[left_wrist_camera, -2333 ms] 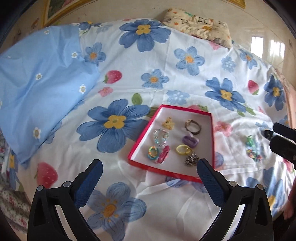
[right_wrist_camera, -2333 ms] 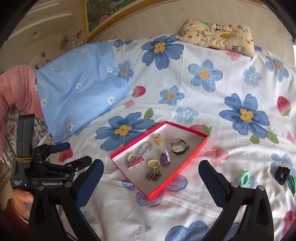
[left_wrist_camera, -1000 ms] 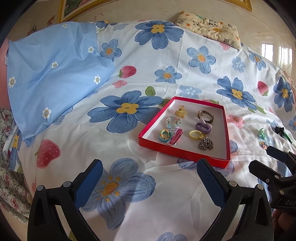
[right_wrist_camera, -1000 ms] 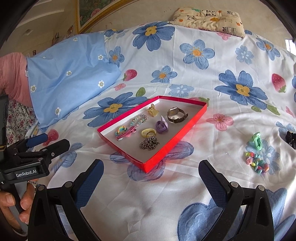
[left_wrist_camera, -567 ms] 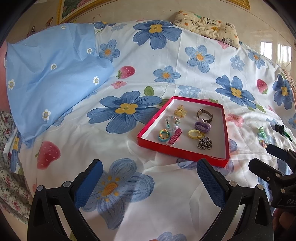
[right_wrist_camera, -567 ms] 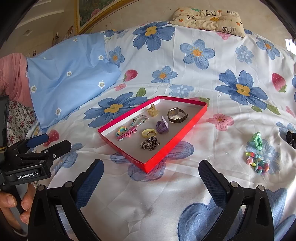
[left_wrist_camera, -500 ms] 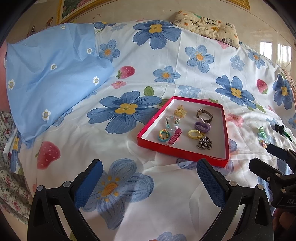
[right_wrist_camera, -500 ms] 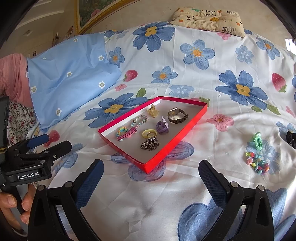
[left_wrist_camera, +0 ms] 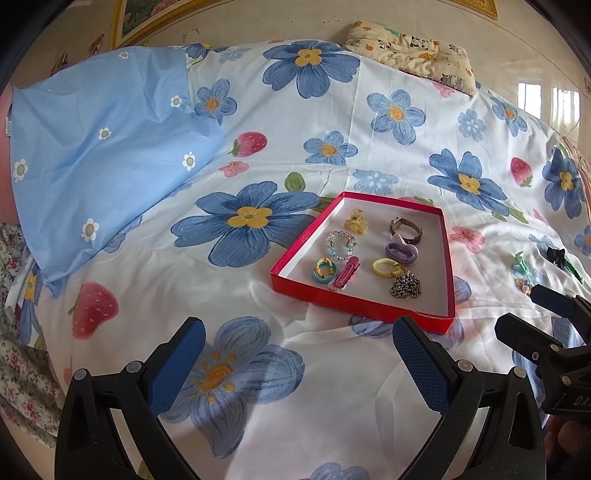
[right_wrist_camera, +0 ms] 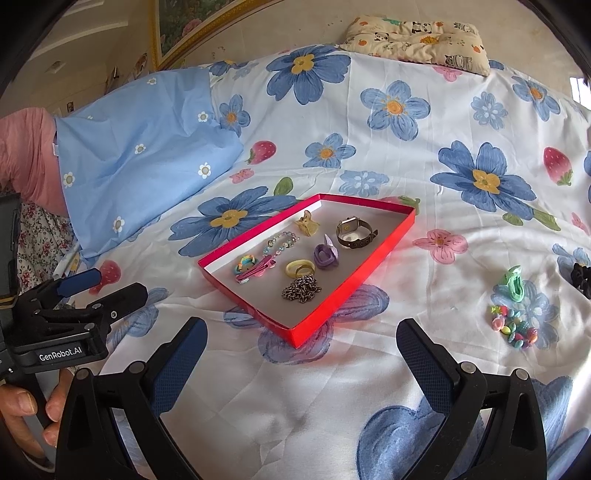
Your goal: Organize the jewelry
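Note:
A shallow red tray (left_wrist_camera: 360,304) (right_wrist_camera: 354,284) lies on the floral bedsheet. It holds a watch (right_wrist_camera: 354,229), a dark chain (right_wrist_camera: 302,289), a purple clip (right_wrist_camera: 325,255), a yellow ring (right_wrist_camera: 298,267), a bead bracelet (left_wrist_camera: 341,243) and other small pieces. On the sheet right of the tray lie a green clip (right_wrist_camera: 512,282), a colourful bead bracelet (right_wrist_camera: 513,326) and a black piece (right_wrist_camera: 580,277). My left gripper (left_wrist_camera: 299,349) is open, nothing between its fingers, hovering short of the tray. My right gripper (right_wrist_camera: 301,349) is open too, near the tray's front corner.
A blue daisy-print pillow (left_wrist_camera: 99,158) lies at the left. A small cream cartoon-print pillow (right_wrist_camera: 413,33) sits at the far edge by the wall. A hand (right_wrist_camera: 22,410) holds the left gripper's handle. Bare sheet lies in front of the tray.
Both grippers pulled back from the tray over the first second, then held still. Both have stayed open and the jewelry has not moved.

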Demonstrator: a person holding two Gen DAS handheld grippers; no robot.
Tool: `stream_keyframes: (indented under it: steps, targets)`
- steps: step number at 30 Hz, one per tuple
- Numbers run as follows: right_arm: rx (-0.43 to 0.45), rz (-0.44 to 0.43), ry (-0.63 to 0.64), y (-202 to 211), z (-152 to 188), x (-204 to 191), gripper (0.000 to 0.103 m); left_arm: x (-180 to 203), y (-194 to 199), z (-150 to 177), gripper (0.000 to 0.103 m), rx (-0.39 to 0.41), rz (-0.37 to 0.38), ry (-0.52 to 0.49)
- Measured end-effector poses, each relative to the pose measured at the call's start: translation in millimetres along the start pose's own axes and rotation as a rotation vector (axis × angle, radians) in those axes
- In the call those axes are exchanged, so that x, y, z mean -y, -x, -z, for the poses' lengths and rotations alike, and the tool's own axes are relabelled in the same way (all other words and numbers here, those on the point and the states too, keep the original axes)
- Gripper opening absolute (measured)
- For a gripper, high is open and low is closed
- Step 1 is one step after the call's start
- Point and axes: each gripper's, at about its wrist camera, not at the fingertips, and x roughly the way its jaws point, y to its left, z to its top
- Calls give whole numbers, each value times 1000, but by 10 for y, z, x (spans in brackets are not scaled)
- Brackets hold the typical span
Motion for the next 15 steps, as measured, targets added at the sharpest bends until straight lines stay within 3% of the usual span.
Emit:
stream_keyframes:
  steps: [15]
  targets:
    - [5, 0, -1, 13, -20, -26, 103, 25, 1, 14, 102, -4, 9, -9]
